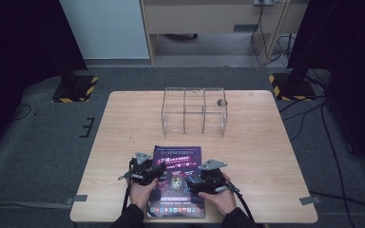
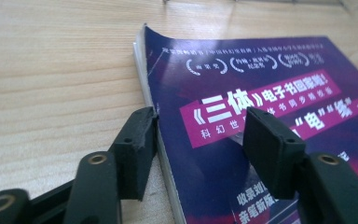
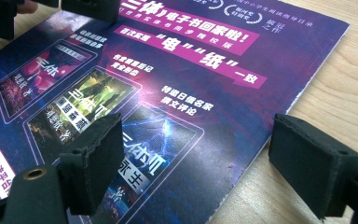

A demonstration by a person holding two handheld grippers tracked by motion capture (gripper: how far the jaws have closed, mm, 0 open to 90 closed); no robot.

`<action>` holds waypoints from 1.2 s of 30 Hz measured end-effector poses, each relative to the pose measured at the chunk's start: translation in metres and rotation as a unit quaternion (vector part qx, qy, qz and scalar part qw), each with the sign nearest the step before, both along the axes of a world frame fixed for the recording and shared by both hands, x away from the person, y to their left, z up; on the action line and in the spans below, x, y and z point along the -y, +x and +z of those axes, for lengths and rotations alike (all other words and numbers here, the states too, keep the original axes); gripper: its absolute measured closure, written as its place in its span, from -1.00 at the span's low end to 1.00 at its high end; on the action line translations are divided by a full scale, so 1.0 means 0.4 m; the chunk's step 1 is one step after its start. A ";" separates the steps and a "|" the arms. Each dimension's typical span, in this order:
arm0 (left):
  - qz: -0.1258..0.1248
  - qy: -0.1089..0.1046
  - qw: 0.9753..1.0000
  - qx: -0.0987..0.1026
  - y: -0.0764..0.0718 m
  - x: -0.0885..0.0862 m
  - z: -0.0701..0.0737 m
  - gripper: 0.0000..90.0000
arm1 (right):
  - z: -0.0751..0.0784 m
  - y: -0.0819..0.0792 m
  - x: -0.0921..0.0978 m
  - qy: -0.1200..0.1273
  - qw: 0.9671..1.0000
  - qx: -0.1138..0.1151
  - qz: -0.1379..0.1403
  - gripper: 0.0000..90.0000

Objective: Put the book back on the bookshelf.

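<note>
Magazine (image 1: 177, 183) lies flat at the desk's (image 1: 266, 156) near edge. Both hand-held grippers, left (image 2: 199, 135) and right (image 3: 193, 163), straddle its side edges, jaws open. Next, I judge, they must close on those edges.

Clear wire rack (image 1: 194, 112) on wooden table (image 1: 266, 156)

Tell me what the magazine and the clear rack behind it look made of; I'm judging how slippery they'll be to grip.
Magazine: paper with a glossy printed cover, judging by the sheen and stacked page edges. Rack: seemingly clear acrylic, since the table shows through its walls, though it could be glass.
</note>
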State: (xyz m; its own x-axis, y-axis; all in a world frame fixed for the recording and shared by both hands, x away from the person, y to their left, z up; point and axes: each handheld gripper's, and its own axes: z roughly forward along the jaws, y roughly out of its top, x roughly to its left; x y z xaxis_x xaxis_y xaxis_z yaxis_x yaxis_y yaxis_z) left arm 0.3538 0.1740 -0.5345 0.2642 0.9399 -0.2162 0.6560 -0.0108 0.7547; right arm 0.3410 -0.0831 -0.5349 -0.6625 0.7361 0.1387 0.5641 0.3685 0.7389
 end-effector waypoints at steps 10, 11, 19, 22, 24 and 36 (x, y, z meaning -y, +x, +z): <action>0.021 -0.046 0.999 -0.011 -0.016 -0.021 0.000 0.22 | -0.004 -0.002 0.004 0.005 1.000 0.008 0.002 -0.59; 0.021 -0.050 0.998 -0.009 -0.017 -0.022 0.001 0.23 | -0.004 -0.002 0.004 0.004 1.000 0.008 0.002 -0.59; -0.025 -0.067 0.997 0.005 -0.044 -0.013 0.022 0.37 | -0.004 -0.002 0.006 0.005 1.000 0.007 0.005 -0.59; -0.028 -0.058 0.998 0.000 -0.044 -0.010 0.019 0.32 | -0.004 -0.001 0.007 0.007 1.000 0.006 0.005 -0.58; -0.031 -0.064 0.997 -0.004 -0.041 -0.015 0.018 0.32 | -0.004 -0.001 0.008 0.007 1.000 0.006 0.007 -0.59; -0.057 -0.097 0.994 -0.003 -0.018 -0.029 0.016 0.29 | -0.004 0.001 0.009 0.006 1.000 0.006 0.009 -0.58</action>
